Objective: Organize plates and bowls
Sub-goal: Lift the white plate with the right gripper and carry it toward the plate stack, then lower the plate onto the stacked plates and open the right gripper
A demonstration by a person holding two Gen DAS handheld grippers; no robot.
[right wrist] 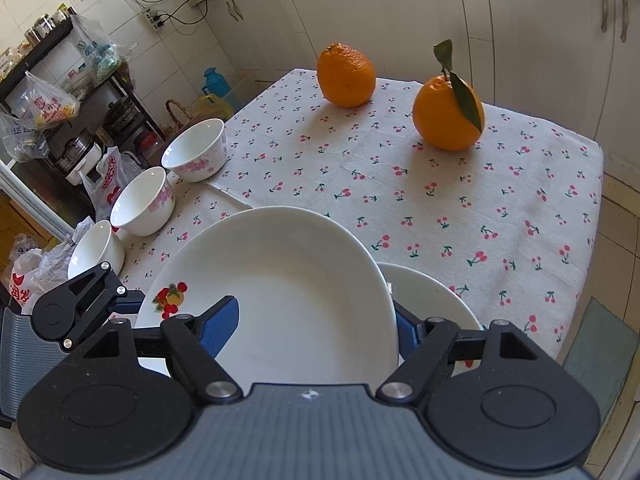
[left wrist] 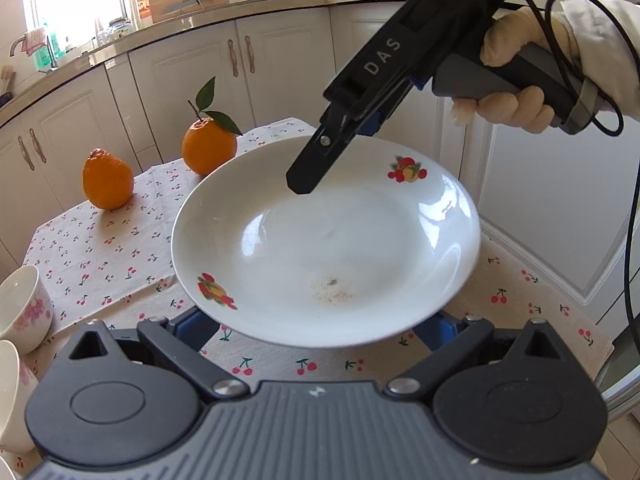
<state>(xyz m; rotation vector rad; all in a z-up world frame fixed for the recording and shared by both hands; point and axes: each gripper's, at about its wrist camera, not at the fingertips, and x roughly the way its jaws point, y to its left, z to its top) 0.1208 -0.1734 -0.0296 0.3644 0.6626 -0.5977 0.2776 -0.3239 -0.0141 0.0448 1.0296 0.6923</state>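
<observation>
Left wrist view. A white plate (left wrist: 326, 240) with fruit decals is lifted clear of the cherry-print counter (left wrist: 120, 248), tilted toward the camera. Its near rim lies between the blue pads of the left gripper (left wrist: 320, 330); whether those pads press on it cannot be told. The right gripper (left wrist: 320, 160), held by a gloved hand (left wrist: 516, 76), clamps the far rim. Two oranges (left wrist: 210, 146) stand behind, and floral bowls (left wrist: 24, 308) sit at the left edge.

Right wrist view. The right gripper (right wrist: 316, 320) is closed on the plate (right wrist: 288, 292), one blue pad above the rim and one below. A second plate (right wrist: 432, 296) lies just beside it on the counter (right wrist: 440, 200), partly under it. Three bowls (right wrist: 198, 150) stand in a row at the left edge.

Handling. Glazed ceramic is judged stiff, moderately heavy, slippery and breakable. The sloped rim is the only purchase; two opposite rim holds resist tipping. Lowering onto the second plate should be gentle to avoid chipping.
</observation>
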